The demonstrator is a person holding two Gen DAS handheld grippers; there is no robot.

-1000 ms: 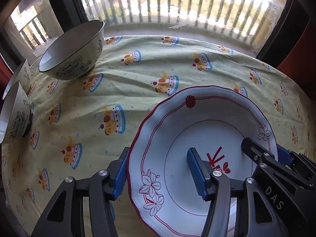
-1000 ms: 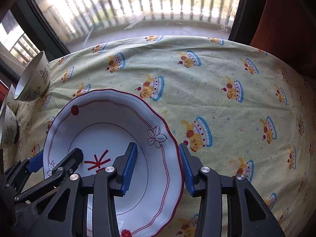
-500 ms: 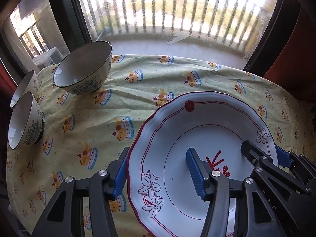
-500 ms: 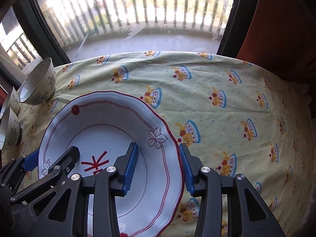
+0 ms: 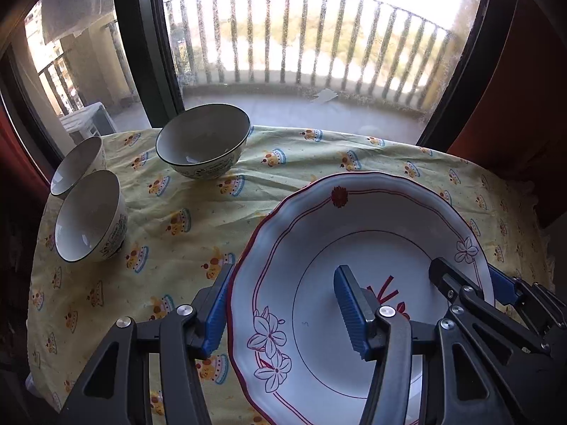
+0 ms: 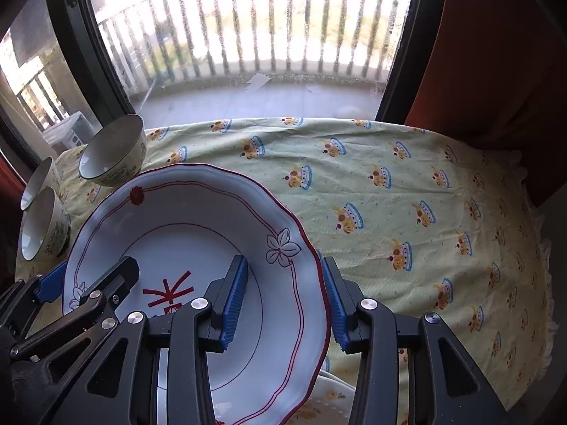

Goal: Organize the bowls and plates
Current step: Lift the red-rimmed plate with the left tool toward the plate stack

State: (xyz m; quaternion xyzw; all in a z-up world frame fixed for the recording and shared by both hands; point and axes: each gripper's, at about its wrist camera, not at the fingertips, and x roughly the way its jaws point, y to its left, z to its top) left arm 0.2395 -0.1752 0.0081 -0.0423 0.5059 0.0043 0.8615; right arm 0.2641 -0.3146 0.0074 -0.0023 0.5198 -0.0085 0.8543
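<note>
A white plate (image 5: 358,248) with red rim lines, flowers and a red character is held above the table between both grippers. My left gripper (image 5: 280,308) is shut on the plate's left rim, one finger under and one inside. My right gripper (image 6: 281,297) is shut on the plate's (image 6: 184,219) right rim. Three cream patterned bowls stand at the table's far left: a large bowl (image 5: 202,150) and two smaller bowls (image 5: 90,216) (image 5: 76,164). They also show in the right wrist view (image 6: 111,150). Another plate's edge (image 6: 329,400) shows below the held one.
The table has a yellow cloth (image 6: 407,194) with a cartoon print. Its right and far edges drop off. A window with a balcony railing (image 5: 301,46) stands just behind the table. A red curtain (image 6: 496,53) hangs at the right.
Both grippers have lifted the plate up and pulled back from the table. The bowls and the cloth look farther away and lower. Another plate's edge has come into view below.
</note>
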